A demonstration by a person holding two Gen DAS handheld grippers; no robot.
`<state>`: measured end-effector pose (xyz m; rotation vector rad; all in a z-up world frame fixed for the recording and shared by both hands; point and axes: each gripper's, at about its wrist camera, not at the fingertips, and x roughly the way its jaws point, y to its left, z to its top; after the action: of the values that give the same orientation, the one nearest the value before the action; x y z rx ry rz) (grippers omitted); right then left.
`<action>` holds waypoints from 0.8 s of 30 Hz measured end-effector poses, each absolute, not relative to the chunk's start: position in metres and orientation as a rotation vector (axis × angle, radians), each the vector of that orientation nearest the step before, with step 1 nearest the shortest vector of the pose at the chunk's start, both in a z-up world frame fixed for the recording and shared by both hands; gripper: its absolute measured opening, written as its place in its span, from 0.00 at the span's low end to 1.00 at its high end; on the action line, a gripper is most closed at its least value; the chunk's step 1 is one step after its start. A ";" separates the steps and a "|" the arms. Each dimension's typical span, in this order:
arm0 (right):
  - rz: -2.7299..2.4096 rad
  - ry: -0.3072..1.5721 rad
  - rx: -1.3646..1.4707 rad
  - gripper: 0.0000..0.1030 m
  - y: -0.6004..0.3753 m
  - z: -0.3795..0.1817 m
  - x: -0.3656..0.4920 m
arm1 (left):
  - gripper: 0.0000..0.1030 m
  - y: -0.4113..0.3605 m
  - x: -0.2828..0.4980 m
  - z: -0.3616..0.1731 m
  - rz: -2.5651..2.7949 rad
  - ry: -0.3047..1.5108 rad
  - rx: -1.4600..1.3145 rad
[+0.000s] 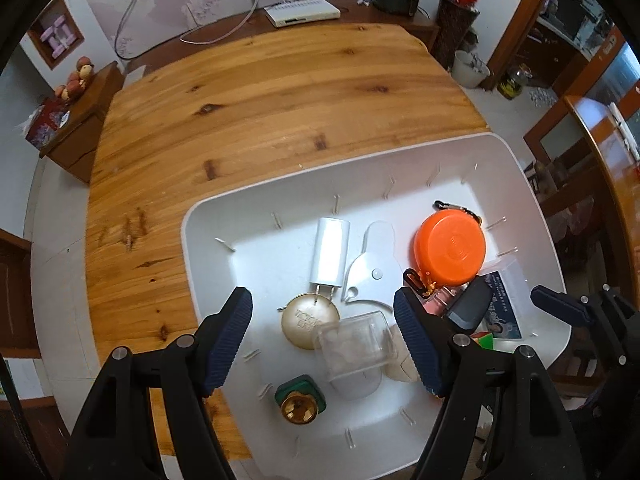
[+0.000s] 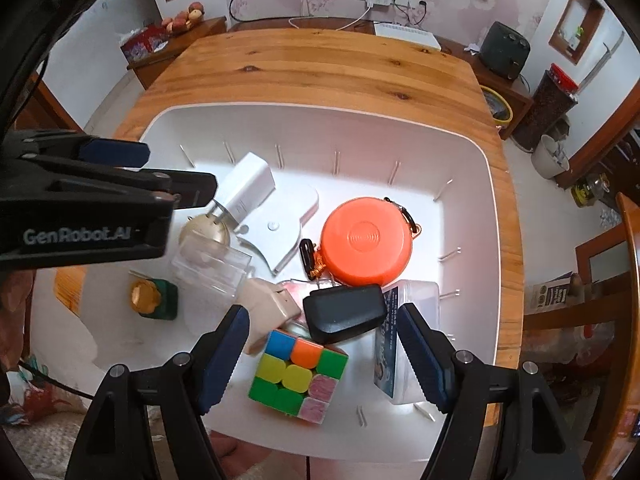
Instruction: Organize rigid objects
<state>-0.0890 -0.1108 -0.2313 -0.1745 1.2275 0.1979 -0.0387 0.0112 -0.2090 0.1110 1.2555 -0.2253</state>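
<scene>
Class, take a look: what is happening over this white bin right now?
A person holds two grippers above a white bin on a wooden table. Both the left gripper and the right gripper are open and hold nothing. In the bin lie an orange round case, a puzzle cube, a white charger, a black fob, a clear box and a green-and-gold bottle. The table outside the bin shows no loose items.
</scene>
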 end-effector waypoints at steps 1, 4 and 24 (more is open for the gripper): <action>0.196 1.226 -0.165 0.75 -0.111 -0.229 -0.090 | 0.74 0.013 -0.041 -0.206 -0.221 1.250 0.110; 0.185 1.218 -0.136 0.75 -0.113 -0.223 -0.093 | 0.74 0.019 -0.048 -0.193 -0.212 1.226 0.103; 0.103 0.950 0.164 0.79 -0.108 -0.099 -0.160 | 0.74 0.069 -0.120 -0.104 -0.085 1.095 -0.012</action>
<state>-0.1604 -0.1083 -0.0991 0.1643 0.9500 0.1032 -0.1204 0.0693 -0.1039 -0.0121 1.0946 -0.0846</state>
